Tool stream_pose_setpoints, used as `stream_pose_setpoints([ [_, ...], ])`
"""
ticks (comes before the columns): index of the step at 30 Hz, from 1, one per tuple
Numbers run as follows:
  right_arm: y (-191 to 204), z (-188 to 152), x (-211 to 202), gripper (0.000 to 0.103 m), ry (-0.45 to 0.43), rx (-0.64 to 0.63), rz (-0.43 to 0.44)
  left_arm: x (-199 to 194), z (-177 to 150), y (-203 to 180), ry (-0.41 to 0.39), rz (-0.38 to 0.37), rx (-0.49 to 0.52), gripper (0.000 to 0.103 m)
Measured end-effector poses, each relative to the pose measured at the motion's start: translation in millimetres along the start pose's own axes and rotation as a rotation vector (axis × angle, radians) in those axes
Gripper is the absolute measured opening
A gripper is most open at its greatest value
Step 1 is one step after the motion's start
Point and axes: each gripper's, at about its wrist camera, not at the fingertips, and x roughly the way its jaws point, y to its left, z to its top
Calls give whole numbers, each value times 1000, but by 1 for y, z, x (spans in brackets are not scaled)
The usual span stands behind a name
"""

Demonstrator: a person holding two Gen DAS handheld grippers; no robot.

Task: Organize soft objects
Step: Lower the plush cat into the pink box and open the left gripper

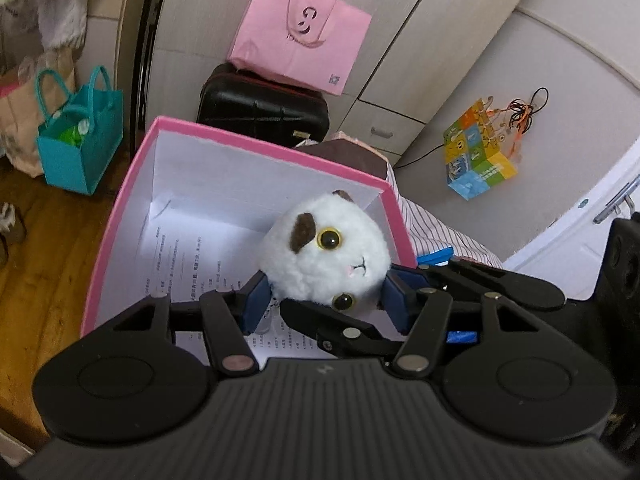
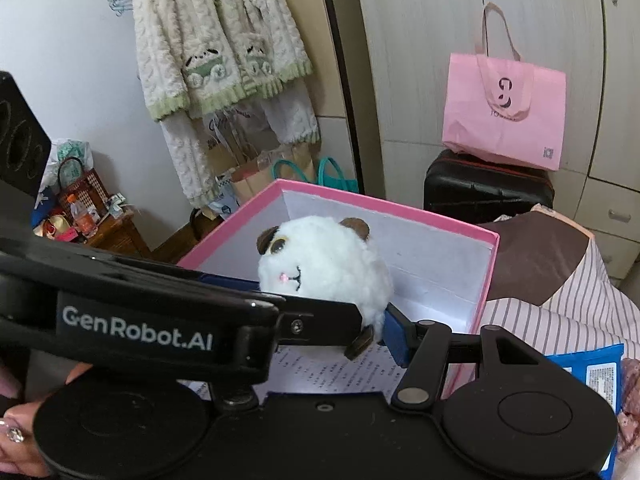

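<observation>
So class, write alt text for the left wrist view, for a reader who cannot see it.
A white plush toy with brown patches sits gripped between blue-padded black tongs, above an open pink box lined with printed paper. A pink bag rests on a black case behind.

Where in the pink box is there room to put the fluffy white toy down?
The pink box is nearly bare inside: only a printed sheet lies flat on its floor, free up to the white walls. It is crowded only where both grippers hold the plush toy.
</observation>
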Motion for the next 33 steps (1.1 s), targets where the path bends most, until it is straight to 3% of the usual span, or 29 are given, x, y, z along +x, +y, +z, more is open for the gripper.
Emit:
stream_pose_setpoints([
  [10,7,-1,15,63,2,-145,-176,15,-3,8,18,-44,-86,53],
  [13,3,-1,15,64,-8,-152,-194,8,-4,4,-35,20,-54,56],
  [16,0,-2,-1,65,-64,-129,-161,-10,-10,-6,-130,106,7,63],
  [19,-1,-10,-25,69,-84,-91,-81,-35,-15,-15,-191,127,69,67],
  [26,-10,-39,-89,69,-104,-6,61,-86,-33,-30,-193,140,143,70],
  [28,-11,-47,-105,69,-104,3,86,-99,-43,-36,-229,162,143,71],
  [33,-12,-64,-142,69,-122,13,89,-122,-69,-63,-270,89,212,73],
])
